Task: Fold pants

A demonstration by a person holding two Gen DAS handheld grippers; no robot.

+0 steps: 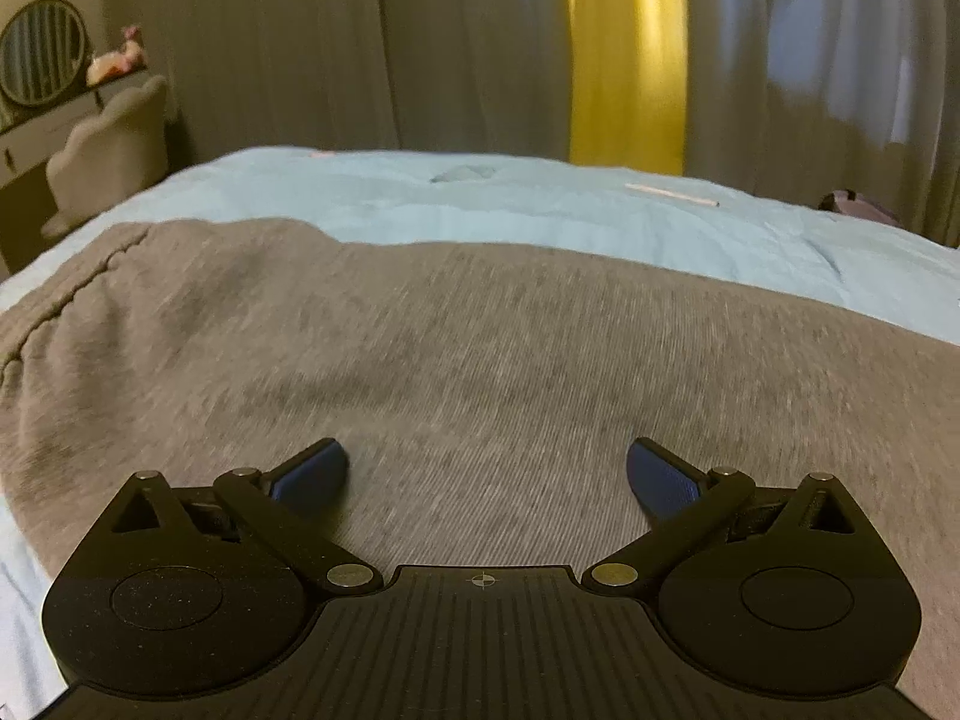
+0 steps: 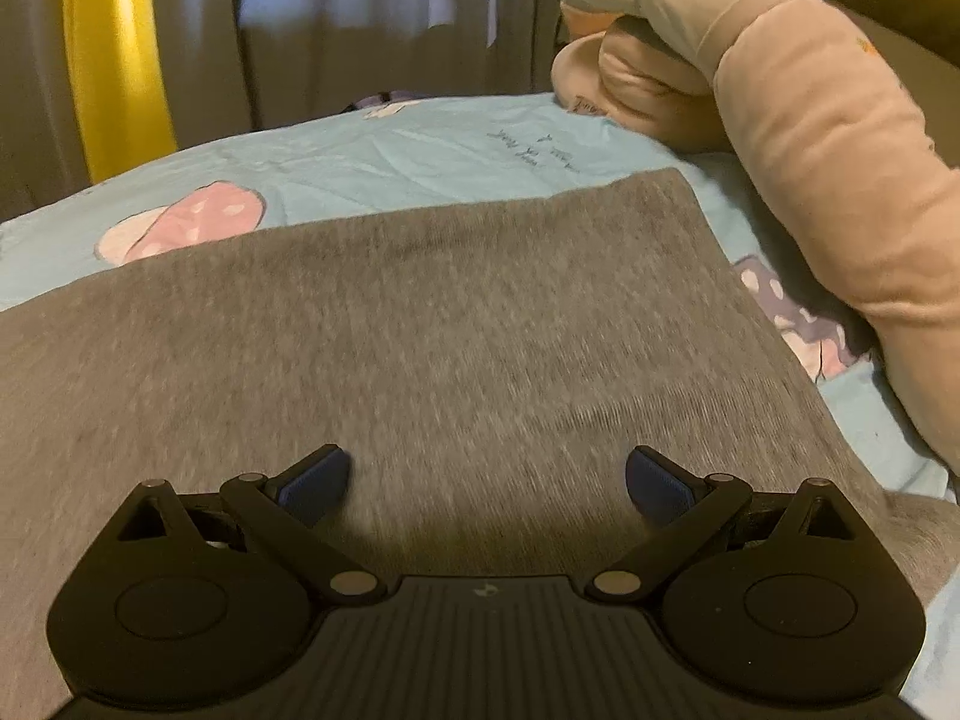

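The grey pants (image 1: 480,360) lie flat on the bed (image 1: 540,204), seemingly partly folded; left gripper (image 1: 487,474) and right gripper (image 2: 487,480) hover with jaws released, empty.

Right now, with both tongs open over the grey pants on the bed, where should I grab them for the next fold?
Probably the far right corner of the grey pants. It lies flat and square on the blue sheet, so one pad can slide under the edge from the far side. Keep the right tongs clear of the plush toy beside it.
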